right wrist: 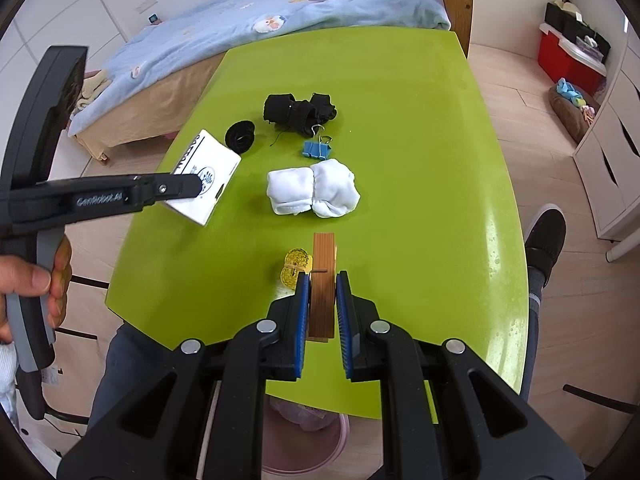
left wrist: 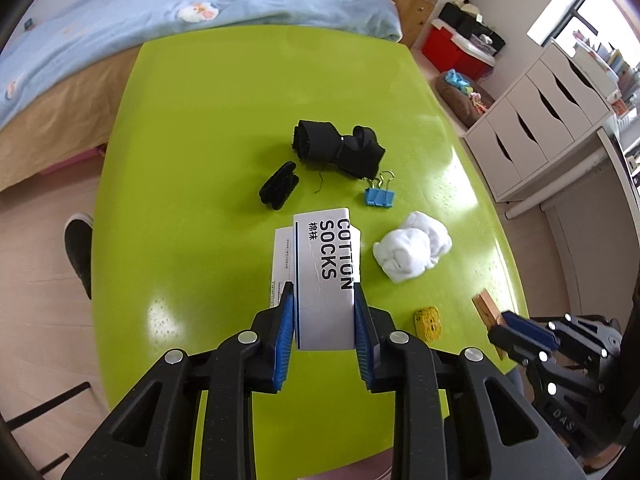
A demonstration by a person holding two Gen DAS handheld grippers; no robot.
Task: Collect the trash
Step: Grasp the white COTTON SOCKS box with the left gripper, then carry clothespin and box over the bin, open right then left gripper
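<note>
Both my tools are clamped: my left gripper (left wrist: 324, 304) grips the white sock box (left wrist: 326, 276) above the green table's (left wrist: 200, 128) near-left side, my right gripper (right wrist: 323, 292) pinches a wooden block (right wrist: 323, 280) near its front edge.

green table (right wrist: 420, 128), black socks (right wrist: 298, 114), white socks (right wrist: 312, 194), blue binder clip (right wrist: 317, 149), yellow roll (right wrist: 295, 266)

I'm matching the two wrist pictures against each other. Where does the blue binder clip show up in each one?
Left wrist view: blue binder clip just right of centre, below the black fabric bundle.
Right wrist view: the clip above centre, between the same bundle and the white socks.
Shared landmark: the white socks, just below the clip in both.
</note>
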